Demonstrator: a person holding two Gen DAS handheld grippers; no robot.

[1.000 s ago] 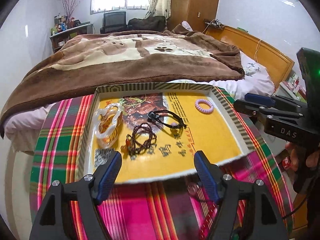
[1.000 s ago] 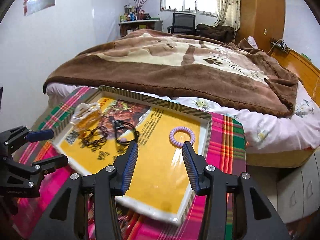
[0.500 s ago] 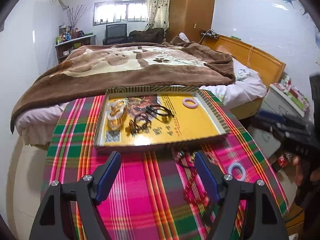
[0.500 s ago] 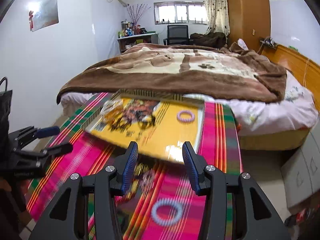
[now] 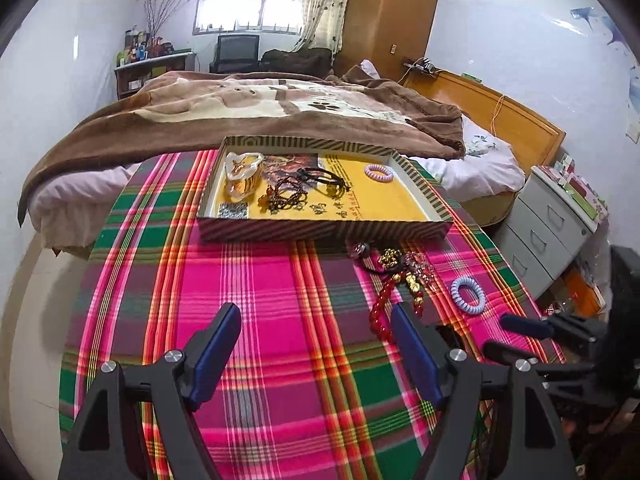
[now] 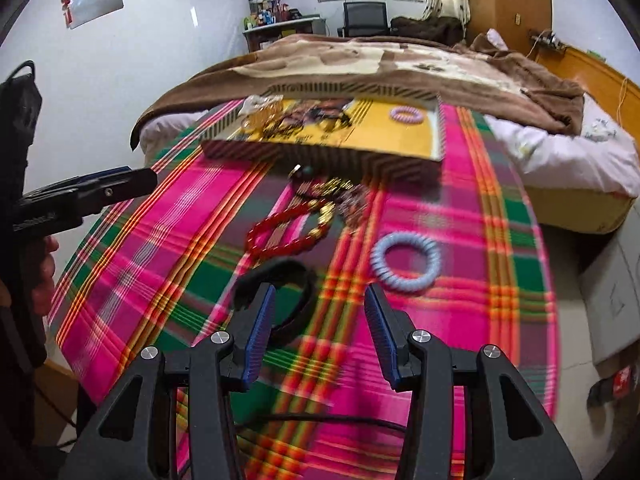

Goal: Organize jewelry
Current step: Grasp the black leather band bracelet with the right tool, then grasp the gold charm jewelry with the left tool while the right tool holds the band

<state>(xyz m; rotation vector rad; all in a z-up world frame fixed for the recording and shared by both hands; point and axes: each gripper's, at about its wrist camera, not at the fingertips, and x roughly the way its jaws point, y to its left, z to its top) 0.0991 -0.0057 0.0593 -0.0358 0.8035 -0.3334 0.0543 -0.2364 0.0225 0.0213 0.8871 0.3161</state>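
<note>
A striped box lid with a yellow floor (image 5: 324, 232) (image 6: 320, 158) sits at the far side of the plaid table. It holds a clear bracelet (image 5: 242, 172), dark cord bracelets (image 5: 296, 192) and a lilac coil hair tie (image 5: 379, 172). On the cloth in front lie a red bead bracelet (image 5: 380, 312) (image 6: 280, 232), gold and pink trinkets (image 5: 408, 268), a pale blue coil tie (image 5: 467, 295) (image 6: 406, 261) and a black band (image 6: 288, 300). My left gripper (image 5: 316, 338) is open and empty over the cloth. My right gripper (image 6: 320, 318) is open and empty, near the black band.
A bed with a brown blanket (image 5: 248, 112) lies behind the table. A grey drawer unit (image 5: 548, 228) stands at the right. The plaid cloth (image 5: 248, 288) covers the round table.
Both grippers have pulled back from the box lid toward the near side of the table. The loose jewelry on the cloth has come into view.
</note>
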